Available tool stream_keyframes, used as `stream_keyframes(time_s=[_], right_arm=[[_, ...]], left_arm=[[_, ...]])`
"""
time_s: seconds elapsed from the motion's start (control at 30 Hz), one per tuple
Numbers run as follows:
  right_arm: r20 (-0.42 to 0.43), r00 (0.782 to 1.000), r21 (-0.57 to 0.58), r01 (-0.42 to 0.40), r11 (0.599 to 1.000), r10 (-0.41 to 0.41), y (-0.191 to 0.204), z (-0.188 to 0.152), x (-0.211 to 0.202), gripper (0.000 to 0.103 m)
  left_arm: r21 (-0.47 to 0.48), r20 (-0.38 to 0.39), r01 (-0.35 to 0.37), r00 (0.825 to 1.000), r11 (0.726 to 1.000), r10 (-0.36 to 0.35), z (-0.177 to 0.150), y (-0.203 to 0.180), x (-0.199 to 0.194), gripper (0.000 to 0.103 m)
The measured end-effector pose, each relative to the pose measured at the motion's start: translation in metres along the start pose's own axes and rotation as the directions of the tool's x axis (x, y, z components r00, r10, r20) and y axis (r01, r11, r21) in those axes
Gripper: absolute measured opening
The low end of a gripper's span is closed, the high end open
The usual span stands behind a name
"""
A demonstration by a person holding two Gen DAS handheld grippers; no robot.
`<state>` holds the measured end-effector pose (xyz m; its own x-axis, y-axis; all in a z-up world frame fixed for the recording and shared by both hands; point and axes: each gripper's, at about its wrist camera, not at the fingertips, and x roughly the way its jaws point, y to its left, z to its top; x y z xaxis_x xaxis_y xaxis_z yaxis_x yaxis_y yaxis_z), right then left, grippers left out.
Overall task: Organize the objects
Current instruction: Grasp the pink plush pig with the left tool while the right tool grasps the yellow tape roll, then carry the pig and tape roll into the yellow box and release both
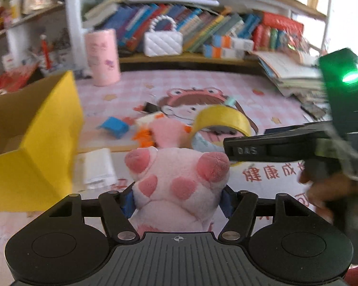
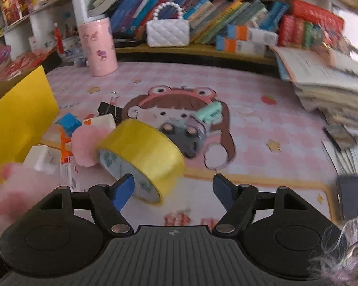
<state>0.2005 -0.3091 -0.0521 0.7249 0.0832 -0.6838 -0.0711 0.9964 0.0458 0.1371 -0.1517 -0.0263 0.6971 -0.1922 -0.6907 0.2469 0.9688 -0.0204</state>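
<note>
My left gripper (image 1: 177,199) is shut on a pink plush toy with darker pink spots (image 1: 176,183), held above the desk to the right of the open yellow box (image 1: 47,128). My right gripper (image 2: 173,189) is open, with a roll of yellow tape (image 2: 143,155) tilted just ahead of its left finger (image 2: 123,191); I cannot tell whether they touch. The tape also shows in the left wrist view (image 1: 223,122), with the right gripper's body (image 1: 274,146) beside it. The plush shows blurred at the left edge of the right wrist view (image 2: 19,186).
On the pink cartoon desk mat (image 2: 262,128) lie a blue block (image 2: 69,124), a white box (image 2: 100,121), a pink fluffy piece (image 2: 86,147), a black binder clip (image 2: 107,109), a grey toy (image 2: 186,135) and a mint eraser (image 2: 210,114). A pink cup (image 2: 99,47), a white bag (image 2: 167,32) and stacked books (image 2: 327,81) stand behind.
</note>
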Motion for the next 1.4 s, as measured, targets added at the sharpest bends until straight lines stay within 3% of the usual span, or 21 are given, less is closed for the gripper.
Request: stream_keyframes(time_s=[0.23,0.27,0.4,0.6,0.77,1.03,1.4], right_arm=[[0.028,0.998,-0.019,0.053,0.998,-0.052,0.005,0.007,0.023,0.026],[0.030,0.998,-0.002,0.051,0.999,-0.050,0.003,0.007,0.022,0.018],[0.028,0.999,0.064,0.037,0.997,-0.039,-0.005,0.007,0.009,0.010],[0.068,0.998,0.125,-0.015,0.992,0.006,0.003,0.006,-0.036,0.008],[0.023,0.993,0.175,-0.116,0.978,0.114,0.035,-0.001,-0.067,0.008],[-0.006,0.978,0.008,-0.207,0.978,0.207,0.130,-0.024,-0.094,0.008],[-0.068,0.974,-0.049,-0.218,0.975,0.215,0.229,-0.052,-0.110,0.009]], left_arm=[[-0.132,0.025,-0.073,0.997,0.989,0.077,-0.009,0.035,-0.032,0.066],[-0.154,0.027,-0.085,0.996,0.984,0.090,-0.010,0.040,-0.034,0.066],[-0.242,0.029,-0.109,0.992,0.964,0.120,-0.015,0.060,-0.039,0.066],[-0.303,0.040,-0.103,0.992,0.947,0.120,-0.022,0.081,-0.044,0.066],[-0.312,0.070,-0.086,0.991,0.946,0.114,-0.025,0.099,-0.055,0.066],[-0.315,0.105,-0.082,0.987,0.945,0.121,-0.046,0.143,-0.085,0.066],[-0.357,0.082,-0.103,0.987,0.928,0.141,-0.089,0.216,-0.127,0.066]])
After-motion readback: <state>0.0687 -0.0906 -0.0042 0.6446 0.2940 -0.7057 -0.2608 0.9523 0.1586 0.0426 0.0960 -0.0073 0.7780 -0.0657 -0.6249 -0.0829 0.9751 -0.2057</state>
